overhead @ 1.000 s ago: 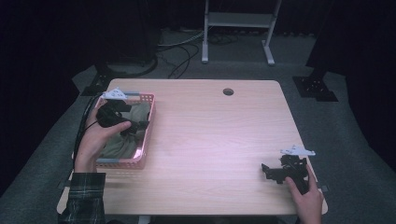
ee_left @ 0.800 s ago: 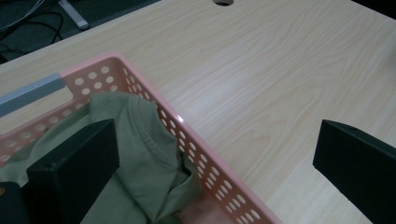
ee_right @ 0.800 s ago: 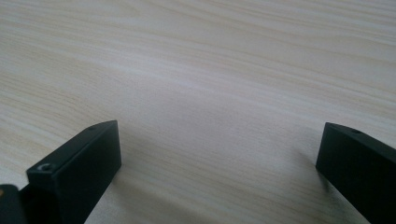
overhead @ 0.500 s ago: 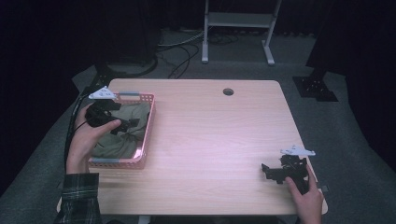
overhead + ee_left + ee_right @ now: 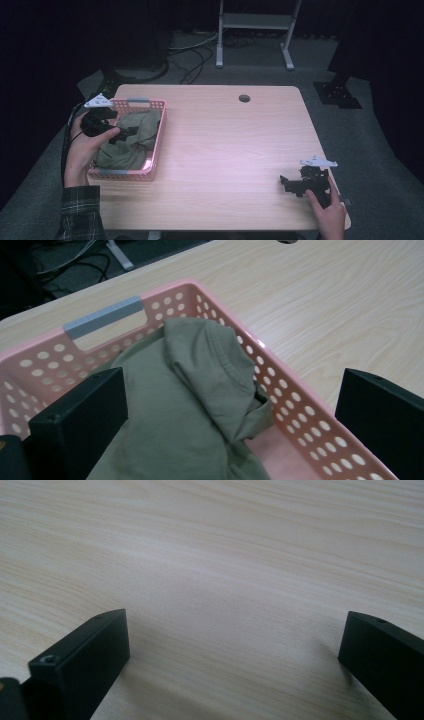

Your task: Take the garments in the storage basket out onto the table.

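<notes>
One table: the wooden table (image 5: 225, 150) carries everything here, its surface pale and grained.
Basket: a pink perforated basket (image 5: 159, 135) with grey handle strips sits at the table's left edge.
Garment: an olive-green shirt (image 5: 200, 390) lies crumpled inside the basket, bunched toward its near side.
Left gripper: the left gripper (image 5: 127, 134) hangs over the shirt, jaws spread wide, clamping nothing.
Right gripper: the right gripper (image 5: 286, 182) rests low at the table's near right corner, well apart from the basket, jaws likewise wide above bare wood.
</notes>
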